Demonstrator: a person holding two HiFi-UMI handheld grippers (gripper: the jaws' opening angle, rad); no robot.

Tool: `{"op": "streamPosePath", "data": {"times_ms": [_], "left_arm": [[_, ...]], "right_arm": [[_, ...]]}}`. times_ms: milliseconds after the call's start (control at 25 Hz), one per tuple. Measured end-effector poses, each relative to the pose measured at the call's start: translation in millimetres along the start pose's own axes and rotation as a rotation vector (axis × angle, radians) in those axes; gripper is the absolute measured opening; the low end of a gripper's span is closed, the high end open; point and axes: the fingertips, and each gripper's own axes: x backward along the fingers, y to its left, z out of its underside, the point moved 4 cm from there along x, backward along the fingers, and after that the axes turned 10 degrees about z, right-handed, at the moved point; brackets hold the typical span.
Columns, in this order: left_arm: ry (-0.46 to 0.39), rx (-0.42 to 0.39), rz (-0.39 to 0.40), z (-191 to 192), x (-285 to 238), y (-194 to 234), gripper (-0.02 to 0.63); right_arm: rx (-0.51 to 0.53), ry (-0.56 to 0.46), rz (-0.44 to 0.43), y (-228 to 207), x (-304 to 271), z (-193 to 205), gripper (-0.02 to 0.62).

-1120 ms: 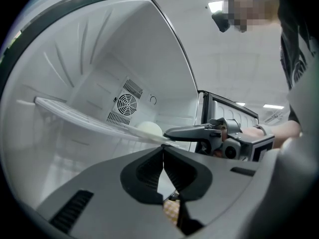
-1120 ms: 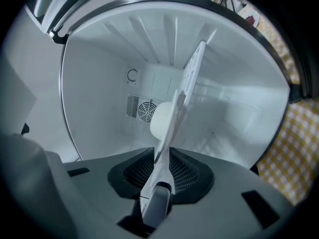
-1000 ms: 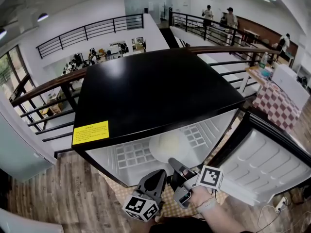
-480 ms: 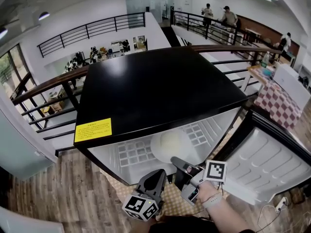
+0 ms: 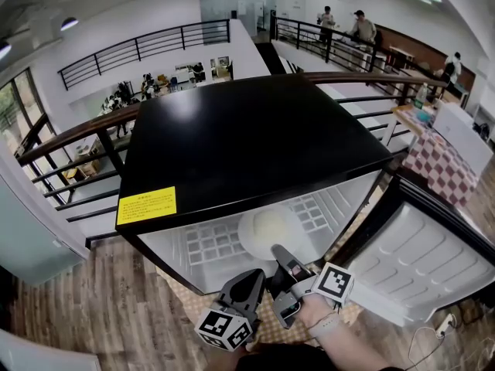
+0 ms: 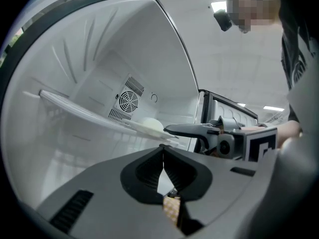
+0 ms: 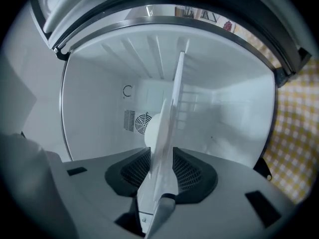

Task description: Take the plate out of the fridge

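Currently the fridge [image 5: 255, 145] is seen from above with its door [image 5: 418, 261] swung open to the right. The plate [image 5: 267, 226], white, is lying on the white shelf [image 5: 209, 246] inside, near the front edge. The right gripper [image 5: 280, 252] is held level and reached into the opening, turned on its side. Its jaws have just been opening and are now set apart, with the near rim of the plate [image 7: 157, 133] taken in between them. The pads are seen close on either side, but a firm press cannot be made out. The left gripper [image 5: 254, 275] is held just outside the fridge, beside the right one. Its jaws are closed tip to tip on nothing. A yellow checked mat [image 7: 294, 133] is laid under the fridge.
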Motion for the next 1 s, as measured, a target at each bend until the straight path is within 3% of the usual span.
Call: {"op": "streamPosePath", "data": {"times_ms": [160, 240, 520, 760, 1000], "left_arm": [[0.001, 0.007, -0.005, 3.0, 2.4, 0.0, 0.009], [-0.003, 0.011, -0.008, 2.4, 3.7, 1.2, 0.009], [-0.010, 0.017, -0.022, 2.0, 6.1, 6.0, 0.009], [-0.009, 0.024, -0.011, 3.7, 2.1, 4.0, 0.009], [-0.003, 0.025, -0.012, 4.6, 2.1, 5.5, 0.009]], "right_arm": [[-0.012, -0.034, 0.038, 2.1, -6.3, 0.7, 0.113], [-0.020, -0.023, 0.029, 4.4, -6.0, 0.9, 0.081], [-0.015, 0.028, 0.014, 3.8, 5.6, 2.2, 0.072], [-0.067, -0.106, 0.004, -0.8, 6.9, -5.8, 0.074], [-0.078, -0.098, -0.002, 2.2, -1.5, 1.2, 0.072]]}}
